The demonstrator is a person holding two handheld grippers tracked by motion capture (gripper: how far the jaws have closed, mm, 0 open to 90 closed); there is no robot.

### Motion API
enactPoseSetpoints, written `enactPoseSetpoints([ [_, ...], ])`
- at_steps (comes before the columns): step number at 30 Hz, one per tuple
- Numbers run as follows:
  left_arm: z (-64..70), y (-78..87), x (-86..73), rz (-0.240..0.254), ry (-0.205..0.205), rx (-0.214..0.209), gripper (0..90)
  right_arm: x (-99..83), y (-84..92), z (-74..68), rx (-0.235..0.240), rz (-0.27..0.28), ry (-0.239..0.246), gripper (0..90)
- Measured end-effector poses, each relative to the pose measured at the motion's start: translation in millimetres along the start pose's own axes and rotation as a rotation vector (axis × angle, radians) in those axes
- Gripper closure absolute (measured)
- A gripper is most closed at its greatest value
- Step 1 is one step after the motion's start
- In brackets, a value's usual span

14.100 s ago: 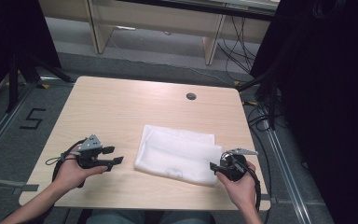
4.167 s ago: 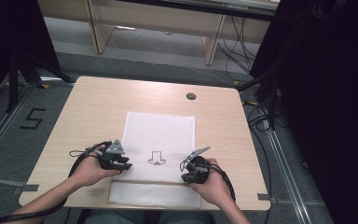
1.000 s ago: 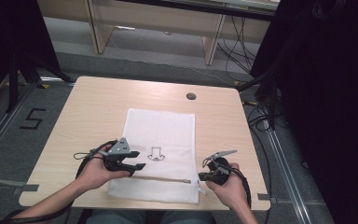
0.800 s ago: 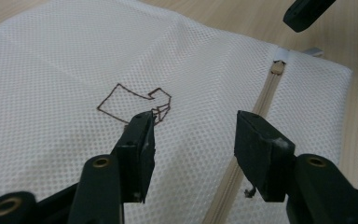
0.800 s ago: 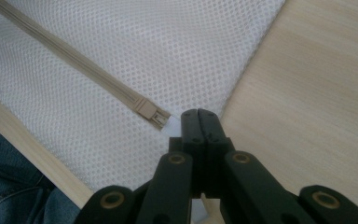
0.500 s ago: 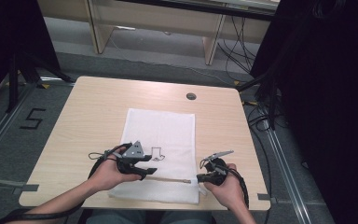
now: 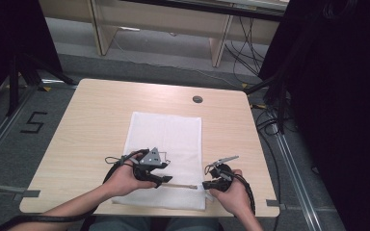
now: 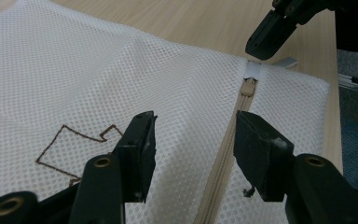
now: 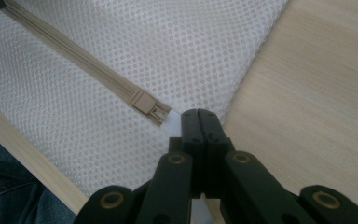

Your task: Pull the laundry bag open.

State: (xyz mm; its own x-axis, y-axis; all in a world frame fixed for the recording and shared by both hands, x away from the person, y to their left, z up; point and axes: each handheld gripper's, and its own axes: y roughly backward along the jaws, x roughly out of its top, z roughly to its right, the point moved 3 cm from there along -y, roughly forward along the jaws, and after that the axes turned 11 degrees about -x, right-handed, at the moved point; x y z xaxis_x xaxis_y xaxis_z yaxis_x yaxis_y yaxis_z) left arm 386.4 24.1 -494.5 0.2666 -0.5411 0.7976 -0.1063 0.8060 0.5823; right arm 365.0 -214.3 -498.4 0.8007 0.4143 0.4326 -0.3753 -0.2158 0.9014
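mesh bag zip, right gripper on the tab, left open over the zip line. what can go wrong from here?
1. The right gripper pinches only the thin white pull tab at its tips; a tug may slip it free.
2. The left gripper is open astride the zipper, not pinning the mesh bag. A pull may drag or bunch the whole bag.
3. The bag's near edge lies by the table edge, so it could slide off.

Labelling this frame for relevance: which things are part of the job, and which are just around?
In the job:
- white mesh bag
- its beige zipper
- white tab at the zipper's end
- right tongs, shut on the tab
- left tongs, open over the zipper

Just around:
- table
- round grommet
- floor cables
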Motion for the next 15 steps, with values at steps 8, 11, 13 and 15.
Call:
enactPoseSetpoints([
  [8, 1.7, -14.6, 2.3, -0.033, -0.032, -0.021, 48.3, -1.2, -5.8, -0.5, -0.006, -0.012, 0.013, 90.0],
  [11, 3.2, -18.7, 1.2, -0.036, -0.018, -0.022, 48.2, -0.8, -6.5, -1.0, -0.004, -0.015, 0.024, 90.0],
  [13, 3.1, -20.0, 0.9, -0.043, -0.023, -0.025, 48.3, -1.3, -6.3, -2.8, -0.005, -0.033, 0.002, 90.0],
  [15, 2.2, -21.1, 0.0, -0.054, -0.033, -0.024, 48.3, -1.3, -7.3, -3.9, -0.009, -0.029, 0.0, 90.0],
])
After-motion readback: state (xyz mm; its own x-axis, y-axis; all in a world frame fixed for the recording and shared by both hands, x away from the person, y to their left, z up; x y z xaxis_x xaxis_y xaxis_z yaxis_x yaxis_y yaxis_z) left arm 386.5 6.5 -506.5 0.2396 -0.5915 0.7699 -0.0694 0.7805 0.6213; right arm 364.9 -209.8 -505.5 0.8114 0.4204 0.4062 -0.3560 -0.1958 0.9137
